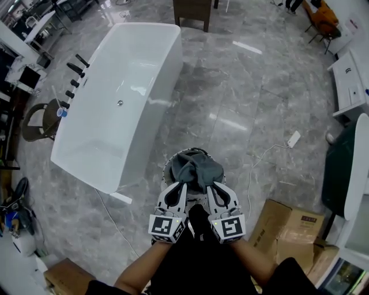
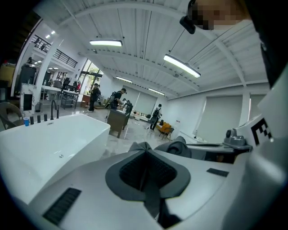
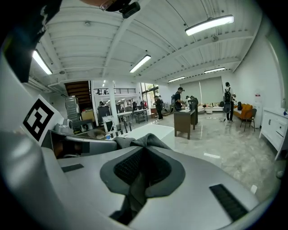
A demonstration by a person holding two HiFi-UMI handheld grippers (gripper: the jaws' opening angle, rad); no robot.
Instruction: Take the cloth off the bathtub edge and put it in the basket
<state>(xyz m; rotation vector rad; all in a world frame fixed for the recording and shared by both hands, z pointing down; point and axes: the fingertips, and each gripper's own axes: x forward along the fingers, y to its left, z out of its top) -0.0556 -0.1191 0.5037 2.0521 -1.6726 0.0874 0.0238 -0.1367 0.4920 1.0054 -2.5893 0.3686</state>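
Observation:
A dark grey cloth [image 1: 196, 169] hangs bunched over a round basket [image 1: 168, 167] on the floor, just in front of me. My left gripper [image 1: 182, 186] is shut on the cloth's near left part, and my right gripper [image 1: 209, 186] is shut on its near right part, the two side by side. In the left gripper view a fold of the cloth [image 2: 142, 147] sticks out past the closed pads. The right gripper view shows the cloth [image 3: 145, 141] pinched the same way. The white bathtub [image 1: 124, 86] stands to the upper left, its edge bare.
Black taps [image 1: 75, 70] line the bathtub's far side, next to a chair [image 1: 39, 119]. Cardboard boxes [image 1: 290, 230] sit at my right. A white power strip [image 1: 294, 139] with its cable lies on the marble floor. A dark cabinet [image 1: 193, 12] stands beyond the tub.

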